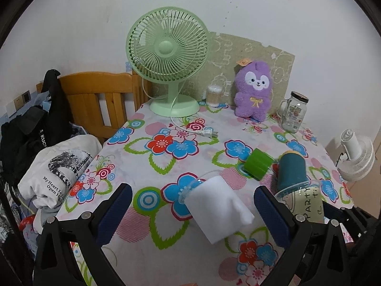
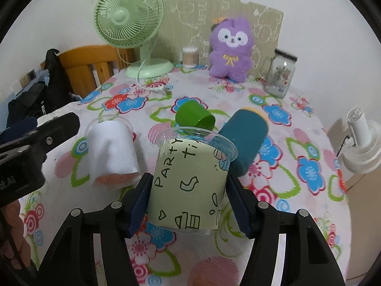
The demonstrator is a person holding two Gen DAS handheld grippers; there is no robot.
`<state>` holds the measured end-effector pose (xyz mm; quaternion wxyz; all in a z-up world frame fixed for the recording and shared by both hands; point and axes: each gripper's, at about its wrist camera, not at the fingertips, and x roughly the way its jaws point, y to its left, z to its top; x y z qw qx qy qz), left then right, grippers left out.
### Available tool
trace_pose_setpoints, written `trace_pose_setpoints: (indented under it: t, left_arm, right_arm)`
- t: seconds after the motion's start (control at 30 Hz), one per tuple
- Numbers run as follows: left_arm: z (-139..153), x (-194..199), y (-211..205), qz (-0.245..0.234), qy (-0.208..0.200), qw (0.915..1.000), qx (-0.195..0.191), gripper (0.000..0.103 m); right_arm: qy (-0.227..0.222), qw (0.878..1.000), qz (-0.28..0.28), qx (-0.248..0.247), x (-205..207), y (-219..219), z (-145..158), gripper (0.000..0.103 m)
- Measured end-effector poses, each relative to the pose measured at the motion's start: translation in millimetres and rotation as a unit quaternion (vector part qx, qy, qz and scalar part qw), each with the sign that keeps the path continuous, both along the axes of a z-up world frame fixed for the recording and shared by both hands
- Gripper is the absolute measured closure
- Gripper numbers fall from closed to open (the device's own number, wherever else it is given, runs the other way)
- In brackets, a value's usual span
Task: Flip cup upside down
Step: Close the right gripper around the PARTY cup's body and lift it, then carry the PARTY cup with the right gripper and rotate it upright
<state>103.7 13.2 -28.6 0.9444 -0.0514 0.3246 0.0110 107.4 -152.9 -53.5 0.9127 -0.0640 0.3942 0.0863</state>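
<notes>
Soft, even indoor light; strong fisheye bending, dark vignetted corners.

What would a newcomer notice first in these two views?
The PARTY cup, held between the fingers of the right gripper, fills the near centre of the right view. To its left lies a white cup; behind it lie a green cup and a teal cup. At the back stand a green fan and a purple plush.

We list two grippers, left gripper (image 1: 193,205) and right gripper (image 2: 190,202), alike in build: matte black angular arms, silver round screws at the joints, and dark blue ribbed pads (image 1: 114,211) on the fingers. White lettering marks one black housing. Bare skin (image 2: 10,243) shows at the frame edge.
</notes>
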Motion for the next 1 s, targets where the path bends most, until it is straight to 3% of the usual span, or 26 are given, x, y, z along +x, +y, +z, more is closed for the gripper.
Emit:
trace_pose_setpoints:
  t: [0.17,0.6,1.0]
  left_arm:
    - [-3.7,-18.1,-10.5,-0.012,0.005,0.9999,0.001,0.0]
    - [-21.0,-63.9,-45.5,-0.057,0.029,0.9978,0.014,0.0]
    - [-28.6,-78.8,-50.9,-0.067,0.041,0.9969,0.012,0.0]
  right_arm:
    - [0.005,1.0,-0.002,-0.005,-28.3,-13.2,1.8,0.037]
    - [0.061,0.997,-0.039,0.019,-87.7,-56.8,-26.4,0.037]
    - [0.064,0.997,-0.032,-0.026,-97.2,-49.2,-34.3,0.037]
